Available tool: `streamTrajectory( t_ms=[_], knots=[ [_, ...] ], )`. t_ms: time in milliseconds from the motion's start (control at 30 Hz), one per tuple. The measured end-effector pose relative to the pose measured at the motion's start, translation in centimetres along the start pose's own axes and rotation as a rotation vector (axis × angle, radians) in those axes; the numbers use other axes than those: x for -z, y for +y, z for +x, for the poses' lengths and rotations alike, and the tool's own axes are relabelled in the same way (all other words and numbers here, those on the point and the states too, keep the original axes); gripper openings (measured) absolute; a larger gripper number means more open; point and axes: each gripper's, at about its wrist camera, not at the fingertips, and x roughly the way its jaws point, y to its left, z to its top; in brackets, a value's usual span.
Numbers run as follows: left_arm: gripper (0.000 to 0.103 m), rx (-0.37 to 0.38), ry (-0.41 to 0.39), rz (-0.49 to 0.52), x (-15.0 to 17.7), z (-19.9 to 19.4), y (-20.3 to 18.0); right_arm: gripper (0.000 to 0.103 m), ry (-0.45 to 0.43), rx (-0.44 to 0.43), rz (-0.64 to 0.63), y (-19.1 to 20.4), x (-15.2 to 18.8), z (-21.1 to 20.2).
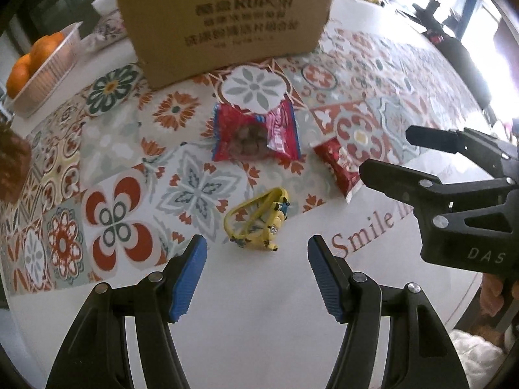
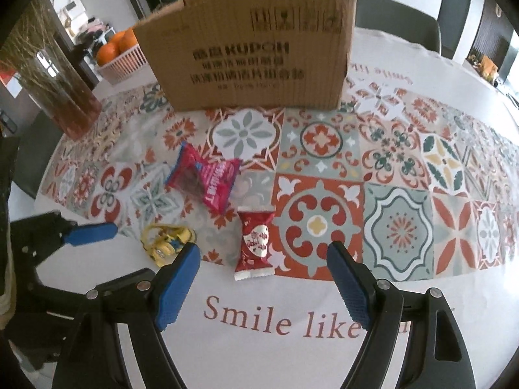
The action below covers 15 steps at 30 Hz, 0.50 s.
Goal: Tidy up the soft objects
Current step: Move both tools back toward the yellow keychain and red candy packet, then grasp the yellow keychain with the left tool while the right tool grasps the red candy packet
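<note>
Left gripper (image 1: 257,256) jaws wide, nothing between them; yellow minion toy (image 1: 259,218) just ahead. Right gripper (image 2: 263,265) likewise spread, empty; red snack packet (image 2: 255,241) just beyond its tips. Farther ahead, pink candy bag (image 2: 207,180). Farthest, cardboard box (image 2: 253,55) on the patterned tablecloth (image 2: 399,227).

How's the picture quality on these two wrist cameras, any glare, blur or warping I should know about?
Left wrist view: strong window glare blows out the upper right; the cardboard box print is blurred and straight edges bow from the fisheye. Right wrist view: lighting is more even, the red snack packet and tablecloth lettering read fairly sharp, the box print is soft, and dark vignetting fills the corners.
</note>
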Motion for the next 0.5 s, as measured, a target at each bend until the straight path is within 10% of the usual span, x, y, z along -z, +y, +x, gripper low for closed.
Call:
streamTrajectory(
  t_ms=[500],
  knots=[
    [0.060, -0.042, 0.071, 0.099, -1.2, 4.8, -0.9, 0.068, 0.095, -0.046, 0.003, -0.4, -0.1, 4.3]
  ],
)
